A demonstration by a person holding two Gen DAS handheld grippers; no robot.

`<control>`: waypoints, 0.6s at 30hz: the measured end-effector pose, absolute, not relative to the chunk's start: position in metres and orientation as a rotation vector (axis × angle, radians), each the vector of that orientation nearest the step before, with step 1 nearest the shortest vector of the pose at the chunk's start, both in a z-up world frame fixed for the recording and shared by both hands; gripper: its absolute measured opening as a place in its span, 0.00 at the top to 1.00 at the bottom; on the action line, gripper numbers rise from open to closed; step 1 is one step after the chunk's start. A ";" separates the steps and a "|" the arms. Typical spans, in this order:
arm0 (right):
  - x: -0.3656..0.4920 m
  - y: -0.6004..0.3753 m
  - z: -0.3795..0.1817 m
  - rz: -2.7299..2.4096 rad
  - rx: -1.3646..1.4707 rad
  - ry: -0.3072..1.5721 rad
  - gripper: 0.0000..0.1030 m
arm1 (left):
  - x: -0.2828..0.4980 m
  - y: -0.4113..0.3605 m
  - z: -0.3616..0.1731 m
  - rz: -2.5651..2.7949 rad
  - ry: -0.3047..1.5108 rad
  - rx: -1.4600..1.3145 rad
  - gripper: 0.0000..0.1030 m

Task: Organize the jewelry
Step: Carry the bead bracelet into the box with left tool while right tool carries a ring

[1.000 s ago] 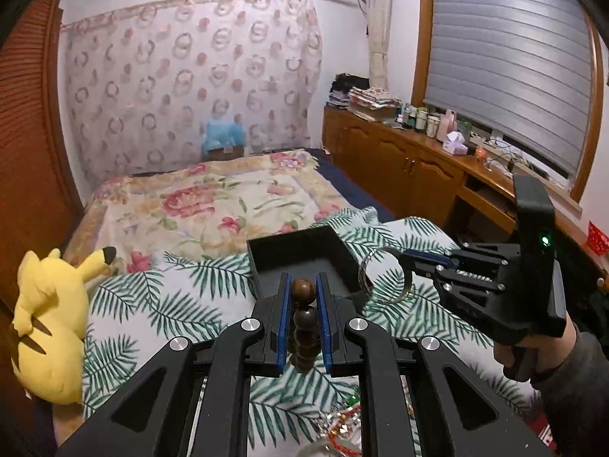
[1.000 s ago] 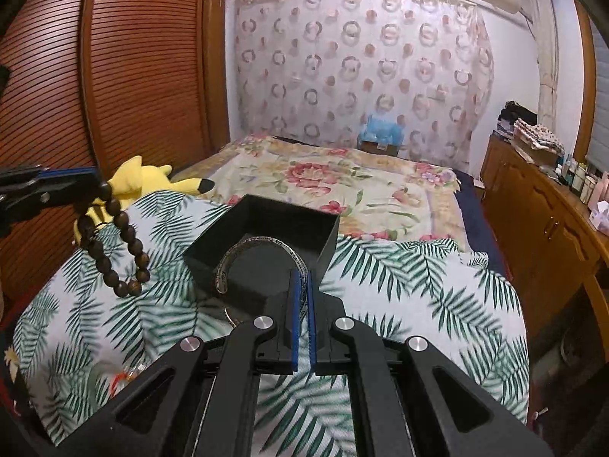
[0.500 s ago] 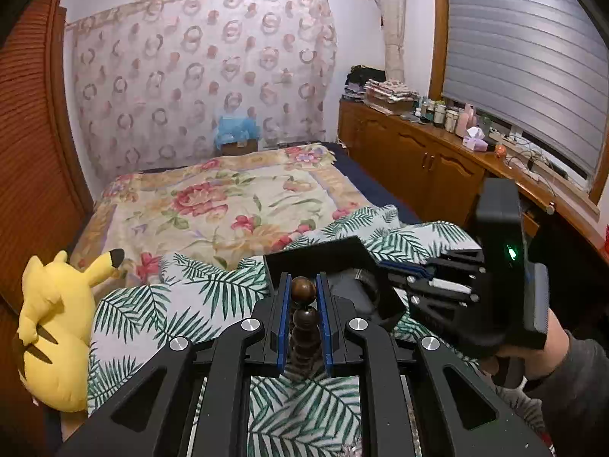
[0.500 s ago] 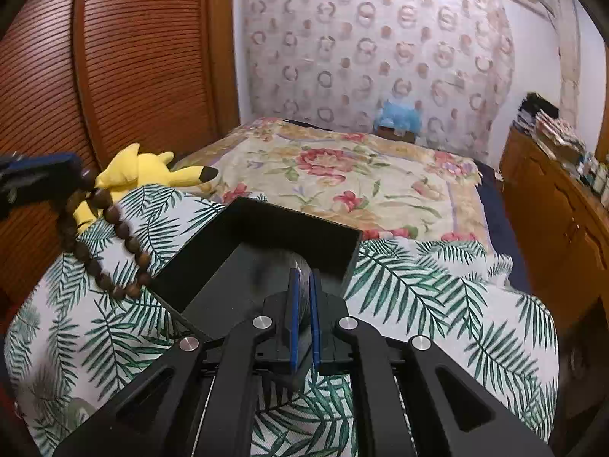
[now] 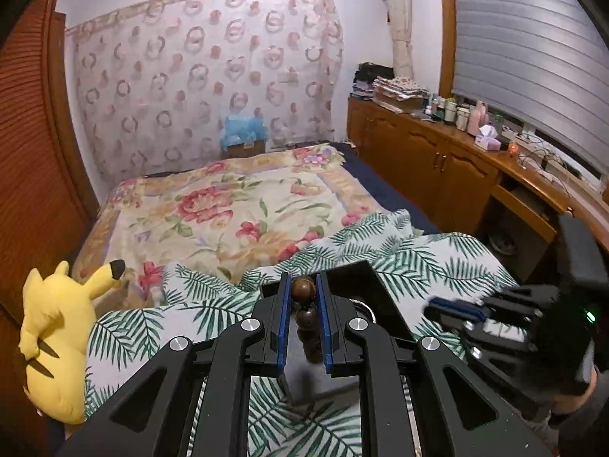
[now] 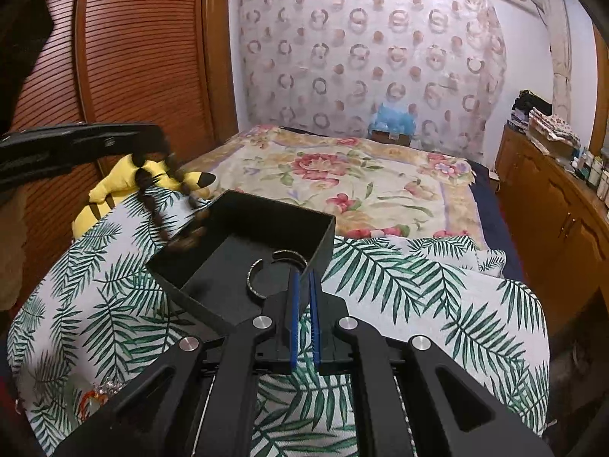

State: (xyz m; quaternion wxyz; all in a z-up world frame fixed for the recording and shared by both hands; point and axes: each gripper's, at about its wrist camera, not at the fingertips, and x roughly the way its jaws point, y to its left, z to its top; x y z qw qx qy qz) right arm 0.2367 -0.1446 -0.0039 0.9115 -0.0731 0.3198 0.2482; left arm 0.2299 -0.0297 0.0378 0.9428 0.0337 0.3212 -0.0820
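Currently, my left claw [image 5: 303, 292] grips the wooden bead bracelet [image 5: 304, 316] above the black box [image 6: 247, 251]; my right claw [image 6: 304, 285] is clenched, empty, the silver bangle [image 6: 266, 270] lying inside.

Landmark was the floral bedspread [image 5: 236, 213]. Palm-leaf sheet [image 6: 399, 289] overlapped its near end. Yellow plush toy [image 5: 57, 339] lay off its near left corner, against the slatted wooden door [image 6: 125, 57]. Circle-print curtain [image 5: 205, 87] hung past its far end, with a blue plush on a cardboard box [image 5: 243, 137] at the curtain's foot. Wooden cabinets [image 5: 437, 167] ran along its right side, topped with bottles, a tissue box and folded fabric; grey roller blind [image 5: 525, 53] above them.
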 end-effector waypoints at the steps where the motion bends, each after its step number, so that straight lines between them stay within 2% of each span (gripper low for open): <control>1: 0.234 -0.145 -0.004 0.515 -0.150 0.658 0.93 | 0.233 -0.030 0.035 -0.167 0.660 0.063 0.88; 6: 0.225 -0.146 -0.004 0.529 -0.144 0.650 0.93 | 0.243 -0.031 0.021 -0.147 0.698 0.066 0.88; 9: 0.216 -0.147 -0.003 0.540 -0.138 0.644 0.93 | 0.240 -0.033 0.015 -0.167 0.711 0.071 0.81; 13: 0.203 -0.148 -0.002 0.548 -0.126 0.637 0.93 | 0.222 -0.036 0.013 -0.202 0.706 0.081 0.67; 18: 0.178 -0.152 -0.006 0.545 -0.112 0.634 0.93 | 0.191 -0.033 0.008 -0.238 0.705 0.078 0.59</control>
